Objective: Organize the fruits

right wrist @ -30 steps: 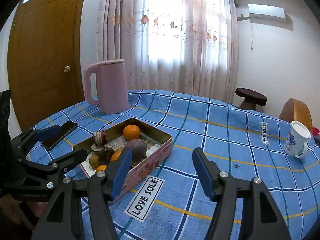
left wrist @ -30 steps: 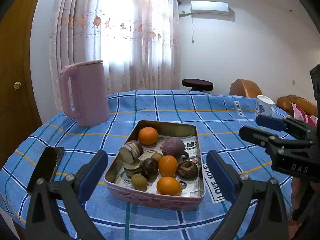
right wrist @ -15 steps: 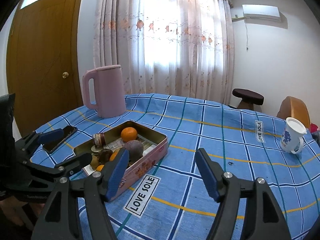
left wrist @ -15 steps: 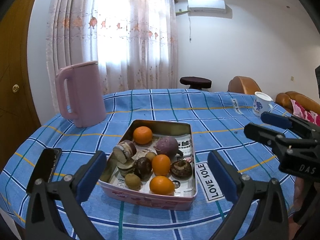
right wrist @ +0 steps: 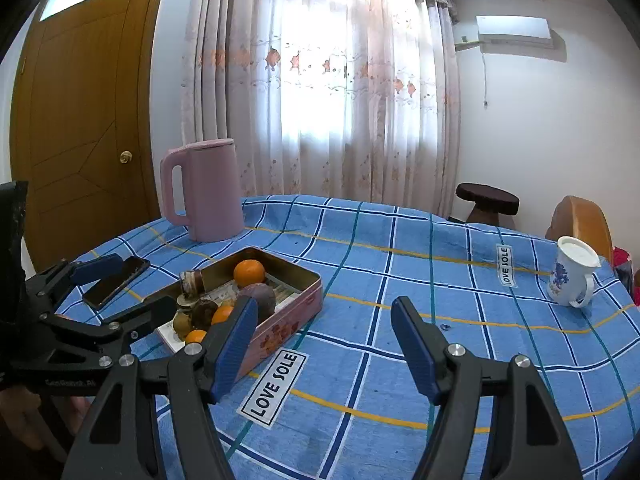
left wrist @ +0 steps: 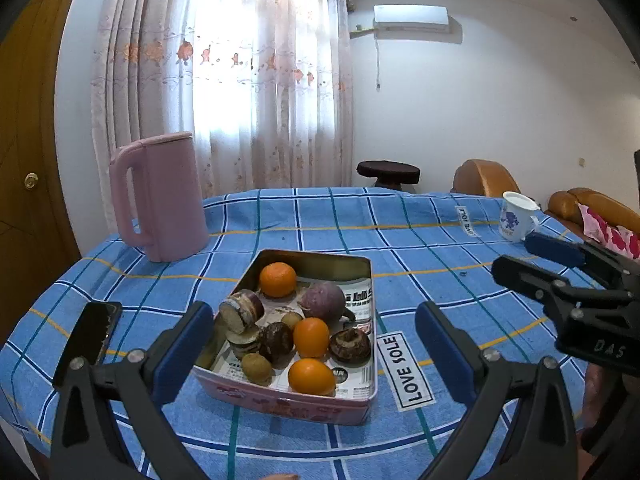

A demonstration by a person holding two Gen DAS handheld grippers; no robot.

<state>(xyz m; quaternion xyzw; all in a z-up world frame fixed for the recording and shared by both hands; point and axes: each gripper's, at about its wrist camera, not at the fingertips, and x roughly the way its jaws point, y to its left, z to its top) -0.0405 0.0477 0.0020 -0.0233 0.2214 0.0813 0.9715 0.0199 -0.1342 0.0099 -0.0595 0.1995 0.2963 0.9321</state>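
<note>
Two hand-held tongs hover low over a bench covered in a blue checked cloth [left wrist: 320, 220]. The left tongs [left wrist: 308, 342] point forward at a shallow pink tin [left wrist: 288, 398] lined with printed paper, their blue-padded fingers [left wrist: 184, 350] spread wide apart, one on each side of the tin's near end, holding nothing and touching nothing. The right tongs [right wrist: 324, 342] sit to the right of the tin, level and aimed across the cloth, their fingers [right wrist: 234, 344] also wide apart and empty; the left pad overlaps the tin's near corner in view, though contact cannot be judged.

The fruit lies inside the tin: an orange [left wrist: 278, 279] at the far end, a purple round fruit [left wrist: 323, 301] beside it, a second orange [left wrist: 311, 337] in the middle and a third orange [left wrist: 312, 376] at the near edge. Dark brown fruits [left wrist: 276, 342], a small greenish-brown fruit [left wrist: 257, 368] and a cut brown piece [left wrist: 241, 312] fill the left side.

A pink jug [left wrist: 160, 208] stands behind the tin to the left. A dark phone [right wrist: 116, 282] lies flat left of the tin. A white mug with blue flowers [right wrist: 572, 276] stands well apart on the right.
</note>
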